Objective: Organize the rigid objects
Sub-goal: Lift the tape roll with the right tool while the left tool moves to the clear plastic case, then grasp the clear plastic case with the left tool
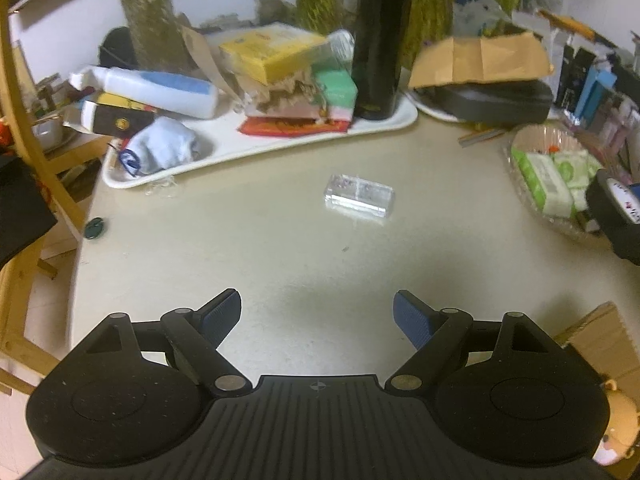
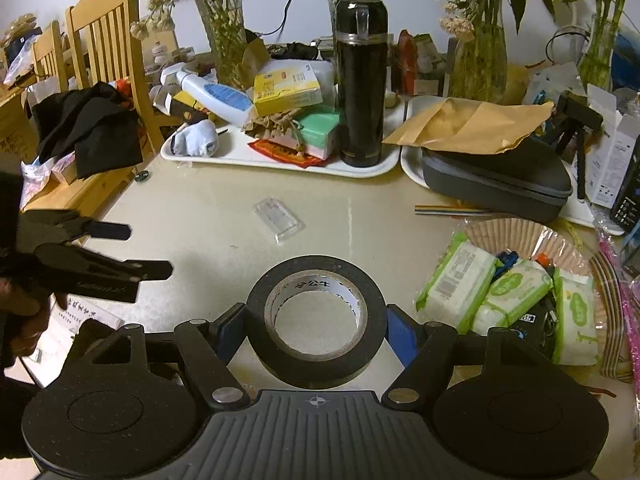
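Currently my right hand-held gripper [image 2: 316,330] pinches a roll of black tape [image 2: 316,320], its blue pads pressed against the roll's outer sides. The roll lies flat between them, hole facing up, with a pale printed core inside thick matte black windings. It sits over the near edge of the counter [image 2: 208,220].

The grip looks risky to me: the pads meet a curved, smooth wall, so a tilt of my wrist could let the roll twist or slip out onto the counter.

Farther in, near the counter's middle, lies a small clear plastic case [image 1: 359,197], flat, glassy and hard to make out. My left hand-held gripper [image 1: 318,318] is spread wide with nothing between its pads, aimed at that case from the near edge. Its slick, low sides could skid away if I close off-centre.

Along the far edge, a white tray [image 2: 248,156] carries a tall black flask [image 2: 362,84], a yellow box [image 2: 286,88] and other clutter. At the right edge, a basket [image 2: 516,232] holds green-and-white wipe packs [image 2: 456,276].
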